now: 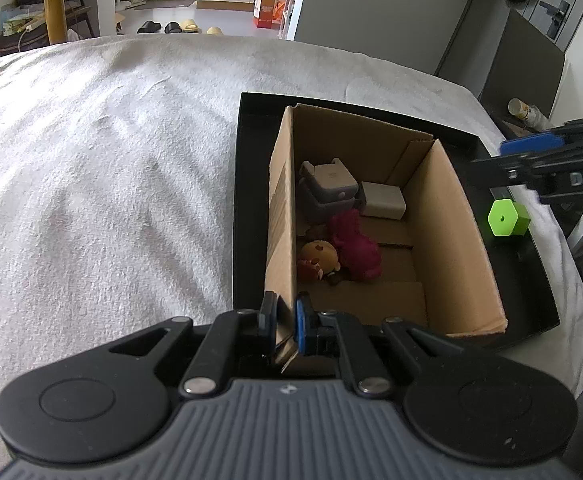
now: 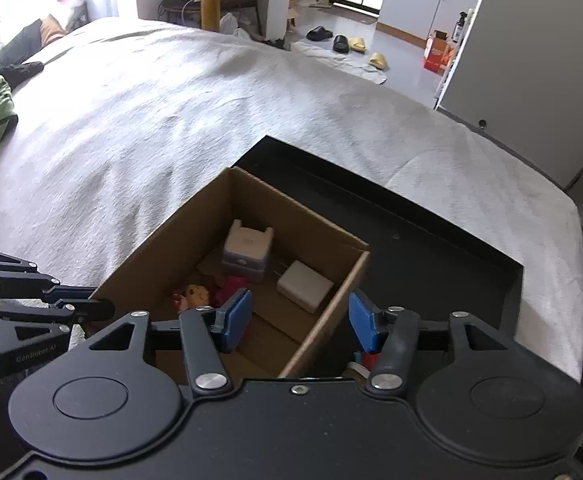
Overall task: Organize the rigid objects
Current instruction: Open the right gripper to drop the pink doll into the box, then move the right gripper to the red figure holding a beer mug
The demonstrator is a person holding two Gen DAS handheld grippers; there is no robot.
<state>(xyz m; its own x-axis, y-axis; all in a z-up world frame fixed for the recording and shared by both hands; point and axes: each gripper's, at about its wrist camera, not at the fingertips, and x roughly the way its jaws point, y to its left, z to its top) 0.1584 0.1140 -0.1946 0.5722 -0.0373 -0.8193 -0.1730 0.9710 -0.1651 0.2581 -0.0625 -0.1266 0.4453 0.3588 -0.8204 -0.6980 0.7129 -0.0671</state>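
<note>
I am keeping my left claw (image 1: 286,322) clamped shut on the near corner of the cardboard box (image 1: 443,216), one pad on either side of the wall; I judge this is bracing the box so it is not sliding around inside the black tray (image 1: 251,200) while things are going in. The tray itself is sitting on the bed (image 1: 91,160), on its pale cover.

My right claw (image 2: 299,322) is hanging open and empty, its jaws standing one on either side of the box's right wall. In the left wrist view a green hexagonal block (image 1: 507,218) is sitting on the tray floor just outside that wall, right beneath my right claw. It is not in the box yet.

Inside the box, two grey stacked containers (image 1: 329,190) and a white block (image 1: 383,200) are sitting against the far wall, with a magenta plush (image 1: 355,248) and a small doll-like toy (image 1: 319,260) lying nearer the left side. That is leaving the floor along the right wall bare.

Something red and white (image 2: 365,362) is peeking out below my right claw; I cannot tell what it is.
</note>
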